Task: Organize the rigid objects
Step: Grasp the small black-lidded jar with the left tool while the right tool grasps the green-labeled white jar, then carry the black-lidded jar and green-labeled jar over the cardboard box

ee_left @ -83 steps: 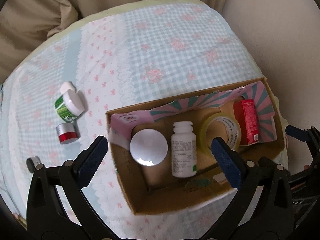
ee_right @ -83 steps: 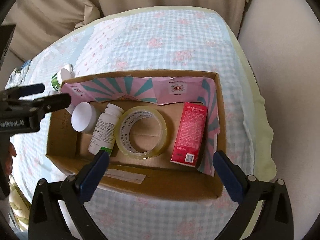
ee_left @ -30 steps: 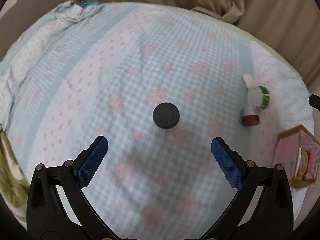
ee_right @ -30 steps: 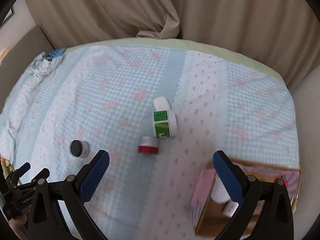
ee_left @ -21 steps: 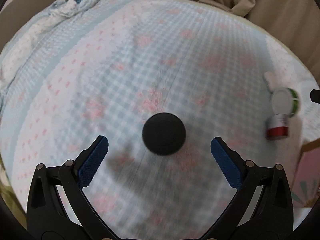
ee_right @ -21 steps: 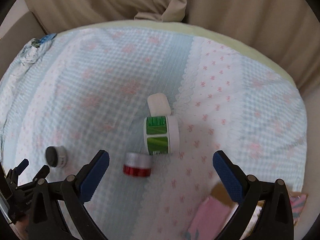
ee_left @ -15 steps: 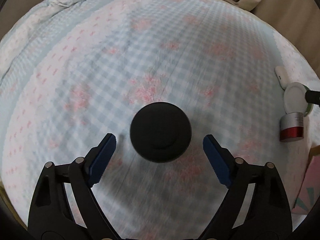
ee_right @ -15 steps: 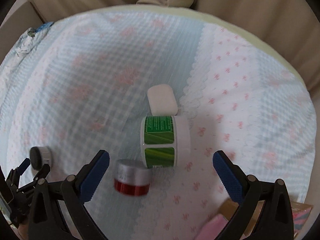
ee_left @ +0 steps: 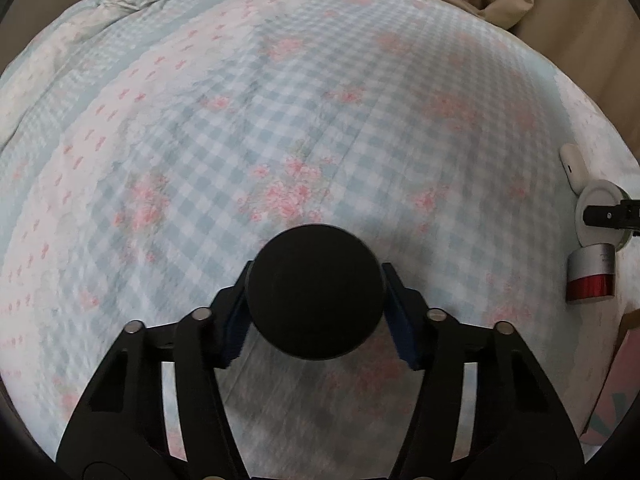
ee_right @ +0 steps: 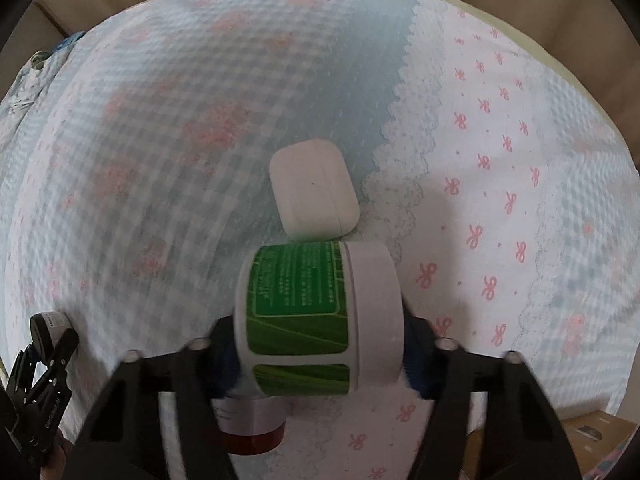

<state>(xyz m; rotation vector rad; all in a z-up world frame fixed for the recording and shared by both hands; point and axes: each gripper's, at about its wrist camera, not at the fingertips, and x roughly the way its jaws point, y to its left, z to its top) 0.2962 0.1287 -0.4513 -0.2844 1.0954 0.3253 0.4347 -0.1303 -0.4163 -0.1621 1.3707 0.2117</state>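
The left hand-held gripper (ee_left: 316, 312) holds a black-lidded jar (ee_left: 315, 292) on the bed (ee_left: 280, 120). The right hand-held gripper (ee_right: 320, 356) holds a green-labelled jar (ee_right: 316, 316), beside a white case (ee_right: 312, 188).

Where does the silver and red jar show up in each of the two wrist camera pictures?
Left wrist view: the silver and red jar lies at the far right edge, just below the white-lidded green jar.
Right wrist view: the silver and red jar is at the bottom centre-left, partly hidden under the green jar and gripper frame.
Shared landmark: the white earbud case beyond the green jar.
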